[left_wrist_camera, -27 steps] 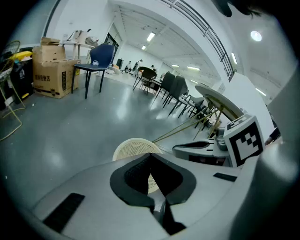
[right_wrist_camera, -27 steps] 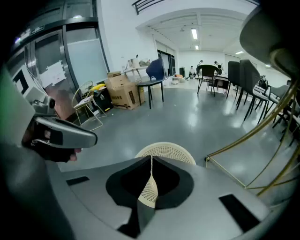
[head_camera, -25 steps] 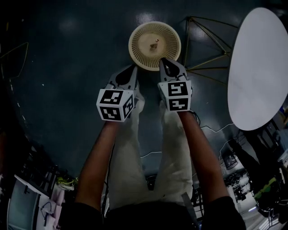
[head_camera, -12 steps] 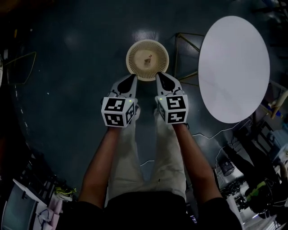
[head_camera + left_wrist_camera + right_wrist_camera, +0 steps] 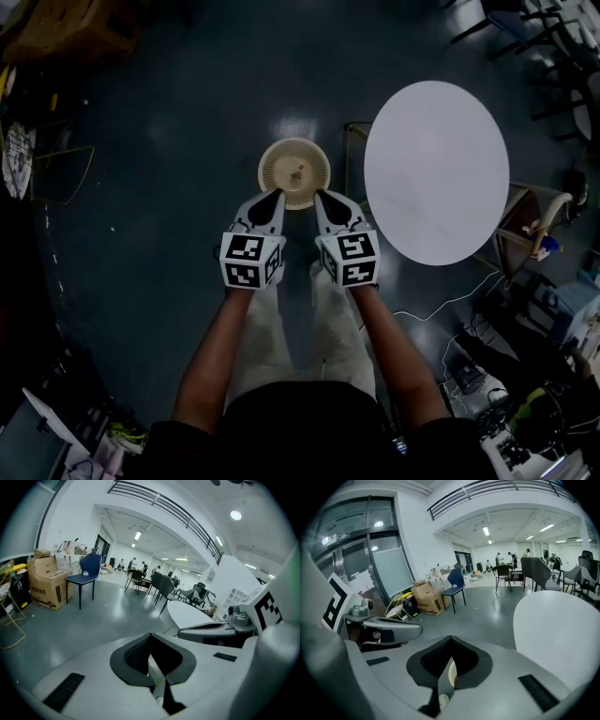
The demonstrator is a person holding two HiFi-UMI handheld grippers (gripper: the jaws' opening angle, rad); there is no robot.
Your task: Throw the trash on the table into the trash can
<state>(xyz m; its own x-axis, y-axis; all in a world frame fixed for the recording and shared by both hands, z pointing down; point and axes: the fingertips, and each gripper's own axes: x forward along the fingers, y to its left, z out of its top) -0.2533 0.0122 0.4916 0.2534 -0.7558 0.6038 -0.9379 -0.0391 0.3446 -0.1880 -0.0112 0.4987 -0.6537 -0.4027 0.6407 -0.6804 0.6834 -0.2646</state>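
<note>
View from above of a person standing on a dark, glossy floor (image 5: pixel 159 178), holding a gripper in each hand with both forearms stretched forward. The left gripper (image 5: pixel 275 195) and the right gripper (image 5: pixel 319 194) sit side by side, near each other but apart, each topped by a white cube with black square markers.

Just beyond their tips, on the floor, stands the trash can (image 5: pixel 266 170): round, open-topped and pale beige, with fine ribs fanning out from its middle like a woven basket. A small light scrap of trash (image 5: pixel 297 172) lies at the centre of its bottom.

To the right of the can is a round white counter (image 5: pixel 436 169) on thin metal legs.

In the left gripper view, the left fingers (image 5: pixel 136 654) are pressed together at their tips with nothing between them. In the right gripper view, the right fingers (image 5: pixel 436 660) are likewise together and empty; a sliver of the can's ribbed beige wall shows through the narrow slit behind their tips.

Far across the room stand a blue chair (image 5: pixel 88 573), stacked cardboard boxes (image 5: pixel 47 581) and several dark office chairs.
</note>
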